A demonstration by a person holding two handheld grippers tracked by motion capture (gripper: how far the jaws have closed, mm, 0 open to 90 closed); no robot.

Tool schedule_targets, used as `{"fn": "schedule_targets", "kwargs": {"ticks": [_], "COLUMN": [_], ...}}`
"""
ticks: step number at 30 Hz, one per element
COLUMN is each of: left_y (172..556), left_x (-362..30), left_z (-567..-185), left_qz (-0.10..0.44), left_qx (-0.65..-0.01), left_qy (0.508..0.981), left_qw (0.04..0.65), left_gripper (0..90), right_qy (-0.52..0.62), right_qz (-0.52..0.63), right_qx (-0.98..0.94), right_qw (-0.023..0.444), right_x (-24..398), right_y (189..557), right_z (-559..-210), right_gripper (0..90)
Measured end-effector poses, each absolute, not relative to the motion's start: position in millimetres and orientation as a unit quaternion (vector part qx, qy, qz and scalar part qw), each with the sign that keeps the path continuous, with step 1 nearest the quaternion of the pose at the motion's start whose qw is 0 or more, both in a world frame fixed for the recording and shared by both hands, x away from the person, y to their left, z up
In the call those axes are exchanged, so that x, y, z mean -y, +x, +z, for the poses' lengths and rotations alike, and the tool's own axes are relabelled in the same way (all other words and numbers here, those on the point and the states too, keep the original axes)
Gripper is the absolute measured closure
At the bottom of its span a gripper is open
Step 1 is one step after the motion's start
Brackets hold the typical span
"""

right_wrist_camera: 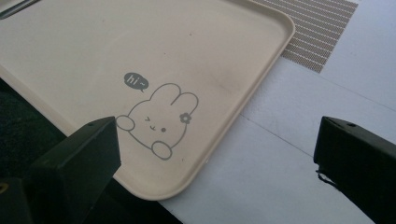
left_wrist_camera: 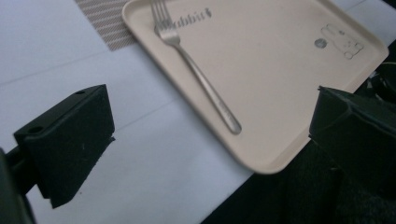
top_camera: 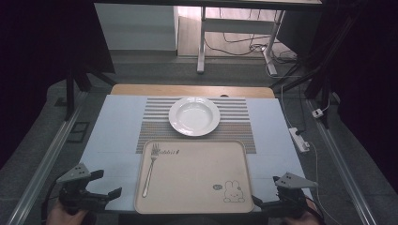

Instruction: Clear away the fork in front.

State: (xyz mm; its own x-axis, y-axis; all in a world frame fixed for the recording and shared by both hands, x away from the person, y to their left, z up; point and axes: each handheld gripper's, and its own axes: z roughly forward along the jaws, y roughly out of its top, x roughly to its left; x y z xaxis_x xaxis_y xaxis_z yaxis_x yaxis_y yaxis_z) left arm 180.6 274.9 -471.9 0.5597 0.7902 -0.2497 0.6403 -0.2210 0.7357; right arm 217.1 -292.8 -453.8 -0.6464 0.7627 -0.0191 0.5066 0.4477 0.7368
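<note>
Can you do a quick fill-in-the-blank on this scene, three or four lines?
1. The fork lies on the ____ side of the tray in the high view.
2. The white plate sits on a ____ placemat.
3. The drawing printed on the tray is a ____.
4. The left gripper and right gripper both have their jaws ____.

Missing words: left; striped; rabbit; open

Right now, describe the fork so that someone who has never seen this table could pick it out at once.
Start at the beige tray with the rabbit drawing, at the near edge of the table, in front of the white plate. The fork lies along the tray's left side, tines pointing toward the plate. It is the one slim metal utensil there.
</note>
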Motion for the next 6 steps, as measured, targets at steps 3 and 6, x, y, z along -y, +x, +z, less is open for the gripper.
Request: {"fn": "schedule_targets", "kwargs": {"ticks": [3, 6], "left_y": [180.0, 181.5], "left_x": [-276.9, -275.9], "left_z": [-472.4, -472.1], "left_qz": [0.086, 0.084], "left_qx": [-0.467, -0.468], "left_qy": [0.775, 0.775], "left_qw": [0.418, 0.416], "left_gripper": [0.4, 0.1], "right_qy": [0.384, 0.386], "right_qz": [0.362, 0.358], "right_qx": [-0.831, -0.832], "right_qw": [0.174, 0.174], "right_x": [293.5, 294.2], "right_y": [217.1, 217.7], "right_z": [-454.1, -454.5], "right_gripper": [0.9, 0.9]}}
